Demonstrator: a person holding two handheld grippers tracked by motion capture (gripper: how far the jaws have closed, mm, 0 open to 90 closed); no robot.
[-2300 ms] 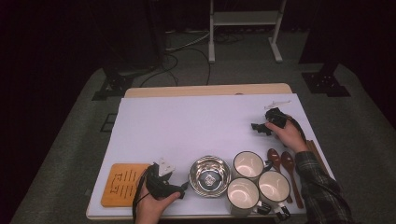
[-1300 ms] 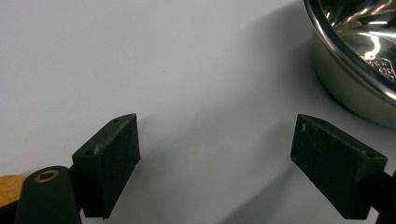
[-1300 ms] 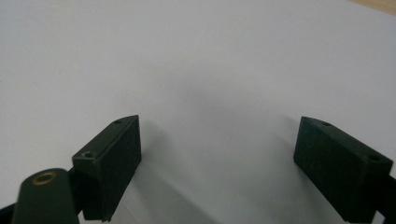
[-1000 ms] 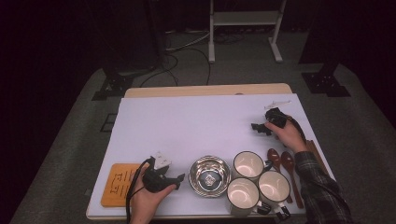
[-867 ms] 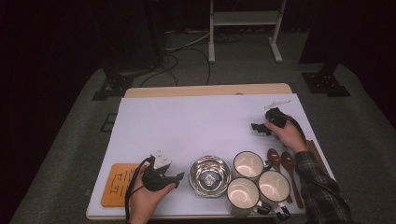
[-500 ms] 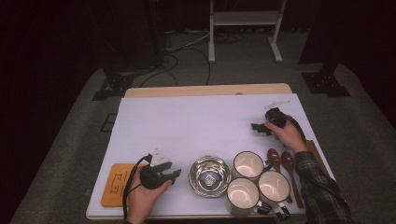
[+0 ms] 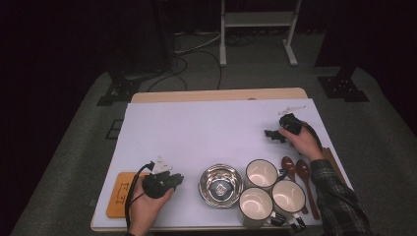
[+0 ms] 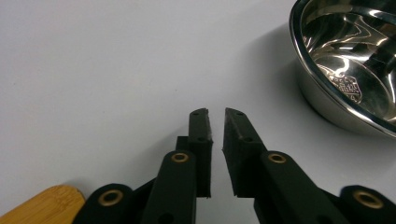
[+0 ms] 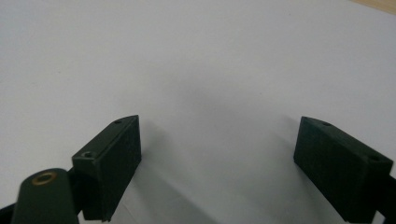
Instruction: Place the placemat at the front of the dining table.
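Observation:
My left gripper [image 7: 176, 179] lies at the near left of the white table cover [image 7: 206, 130], pointing right toward a steel bowl [image 7: 202, 186]. Its jaws have just been closing and now stand almost together with nothing between them [image 8: 215, 113]. The bowl [image 8: 345, 70] sits just beyond them to the right, apart from the fingertips. My right gripper [image 7: 272, 134] rests on the cover at the far right, held by a hand in a plaid sleeve. Its jaws stand wide open over bare white cover [image 9: 219, 123].
Three white mugs [image 7: 261, 173] [image 7: 255, 204] [image 7: 289, 195] cluster right of the bowl. Two dark wooden spoons [image 7: 304, 172] lie beside them near the right edge. A bamboo board [image 7: 118, 196] lies at the near left corner, under the left wrist.
The left gripper's jaws have closed from wide apart to nearly touching, and that hand has edged slightly left, away from the bowl. The right hand has kept still.

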